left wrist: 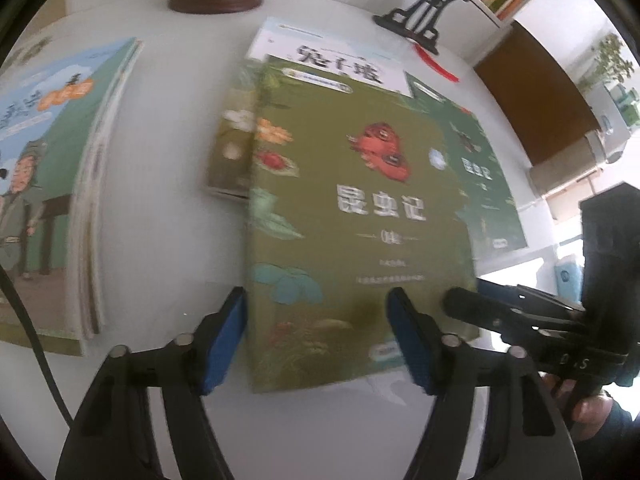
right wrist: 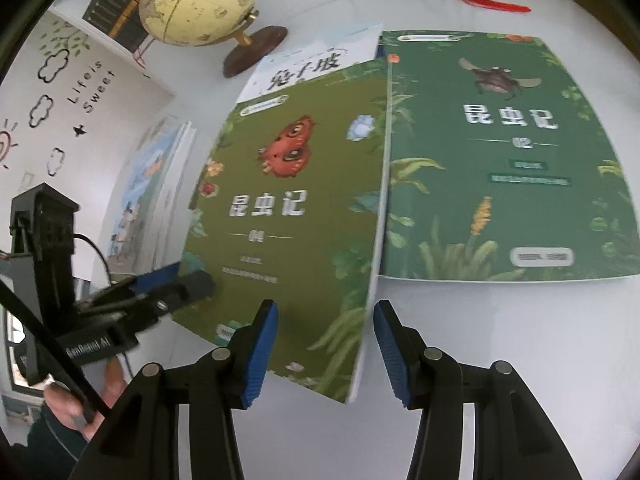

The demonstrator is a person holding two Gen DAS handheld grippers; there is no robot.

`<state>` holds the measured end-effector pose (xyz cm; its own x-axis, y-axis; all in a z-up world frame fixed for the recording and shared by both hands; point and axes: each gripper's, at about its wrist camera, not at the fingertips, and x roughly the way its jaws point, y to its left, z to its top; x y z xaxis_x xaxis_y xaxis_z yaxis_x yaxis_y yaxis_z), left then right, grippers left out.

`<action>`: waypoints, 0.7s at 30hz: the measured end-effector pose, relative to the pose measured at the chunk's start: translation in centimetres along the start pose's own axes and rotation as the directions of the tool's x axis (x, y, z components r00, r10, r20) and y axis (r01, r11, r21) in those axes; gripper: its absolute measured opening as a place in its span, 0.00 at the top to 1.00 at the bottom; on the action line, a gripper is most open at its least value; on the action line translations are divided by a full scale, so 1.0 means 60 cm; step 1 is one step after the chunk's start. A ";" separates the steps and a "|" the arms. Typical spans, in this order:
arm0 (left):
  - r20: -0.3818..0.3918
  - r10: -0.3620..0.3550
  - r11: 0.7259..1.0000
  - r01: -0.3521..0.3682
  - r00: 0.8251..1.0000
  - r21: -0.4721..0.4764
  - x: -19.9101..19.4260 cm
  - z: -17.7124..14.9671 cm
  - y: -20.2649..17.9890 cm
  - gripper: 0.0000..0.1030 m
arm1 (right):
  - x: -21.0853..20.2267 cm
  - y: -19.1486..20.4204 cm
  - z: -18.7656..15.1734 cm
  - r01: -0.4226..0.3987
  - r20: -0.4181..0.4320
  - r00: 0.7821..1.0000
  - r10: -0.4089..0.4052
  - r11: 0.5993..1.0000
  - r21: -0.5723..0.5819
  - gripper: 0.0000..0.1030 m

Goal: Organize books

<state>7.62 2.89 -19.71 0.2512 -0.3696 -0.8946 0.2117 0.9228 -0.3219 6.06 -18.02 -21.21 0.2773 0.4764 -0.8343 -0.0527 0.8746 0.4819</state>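
Note:
An olive-green book with a red insect on its cover (left wrist: 360, 208) (right wrist: 288, 208) lies blurred on the white table, overlapping the other books. My left gripper (left wrist: 318, 340) is open at its near left corner: the left finger stands just outside the book's edge and the right finger over the cover. My right gripper (right wrist: 324, 354) is open at the near right corner, with its left finger over the cover and its right finger off the page edge. Each gripper shows in the other's view (right wrist: 176, 280) (left wrist: 468, 300). A dark green book (right wrist: 508, 152) lies flat to the right.
A white-covered book (left wrist: 332, 56) and another olive one (left wrist: 230, 152) peek out from under the olive book. A stack of illustrated books (left wrist: 48, 184) lies at the left. A globe (right wrist: 196, 0) and a black stand (left wrist: 420, 16) with a red tassel stand at the back.

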 end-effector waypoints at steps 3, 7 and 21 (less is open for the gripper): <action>0.019 0.008 1.000 -0.008 1.000 0.000 -0.009 -0.005 -0.006 0.38 | -0.002 0.005 -0.001 0.000 0.016 1.000 0.000 1.000 0.007 0.53; 0.045 -0.049 0.999 0.048 0.998 0.013 -0.042 -0.003 -0.023 0.38 | -0.040 0.012 0.001 -0.058 0.053 0.997 0.058 0.998 0.000 0.63; 0.062 0.028 1.000 -0.028 0.998 -0.009 0.002 0.003 -0.044 0.66 | -0.033 -0.015 0.024 -0.018 0.076 0.997 0.021 0.999 -0.037 0.68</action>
<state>7.26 0.37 -18.90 0.3153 -0.3494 -0.8823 0.1964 0.9336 -0.2996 6.95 -19.88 -19.62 0.3486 0.4866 -0.8010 -0.0931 0.8684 0.4870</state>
